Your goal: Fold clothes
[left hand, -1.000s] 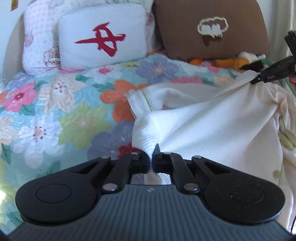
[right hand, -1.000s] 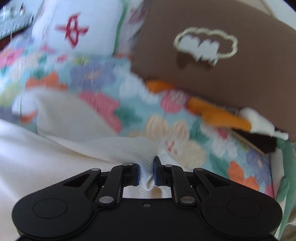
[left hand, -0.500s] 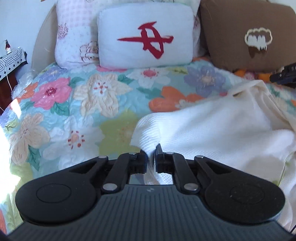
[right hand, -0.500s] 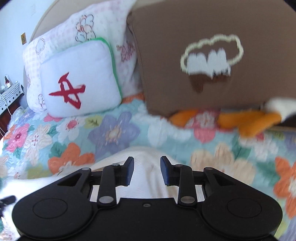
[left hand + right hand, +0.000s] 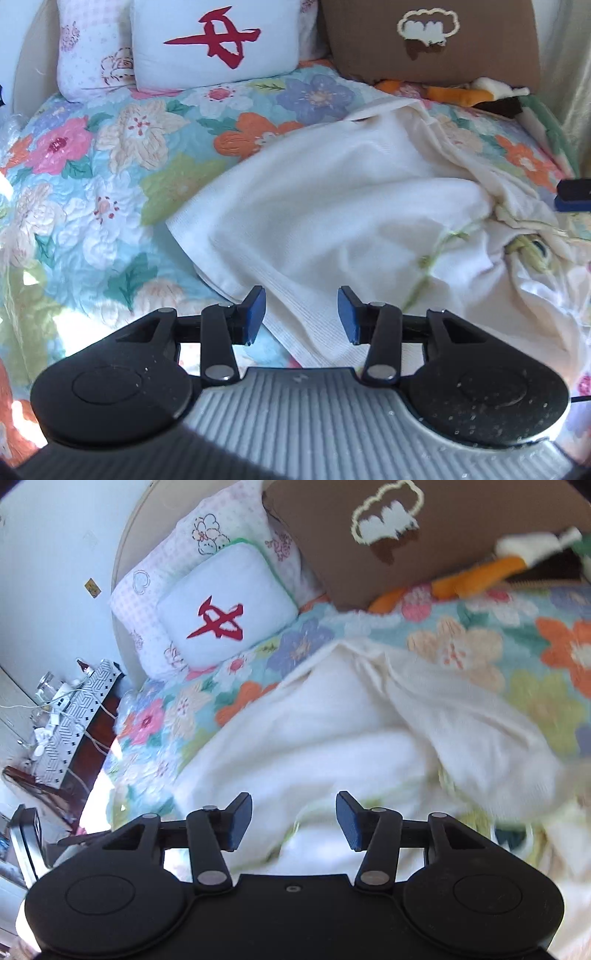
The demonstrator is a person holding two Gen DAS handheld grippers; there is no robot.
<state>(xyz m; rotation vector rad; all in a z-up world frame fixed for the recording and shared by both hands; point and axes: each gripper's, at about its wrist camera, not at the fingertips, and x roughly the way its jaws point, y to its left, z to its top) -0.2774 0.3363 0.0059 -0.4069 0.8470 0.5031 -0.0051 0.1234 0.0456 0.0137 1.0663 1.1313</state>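
A cream knit garment [image 5: 332, 206] lies spread on the floral quilt [image 5: 92, 166], its near edge folded over and its right side crumpled. My left gripper [image 5: 301, 314] hovers above the garment's near left corner; its jaws are opening and the blue pads press on nothing. In the right wrist view the same garment [image 5: 332, 746] lies below my right gripper [image 5: 293, 821], whose jaws are also opening with only loose cloth seen beneath them. A blue-padded tip of the right gripper [image 5: 574, 194] shows at the left view's right edge.
A white cushion with a red mark [image 5: 218, 40], a pink patterned pillow [image 5: 85, 55] and a brown cushion [image 5: 436, 40] line the headboard. An orange and white plush toy [image 5: 461, 92] lies by the brown cushion. A cluttered bedside table [image 5: 62, 716] stands left of the bed.
Both grippers let go of the garment and opened. The stretched cloth dropped flat onto the quilt. Both cameras pulled back and up, and the right view rolled.
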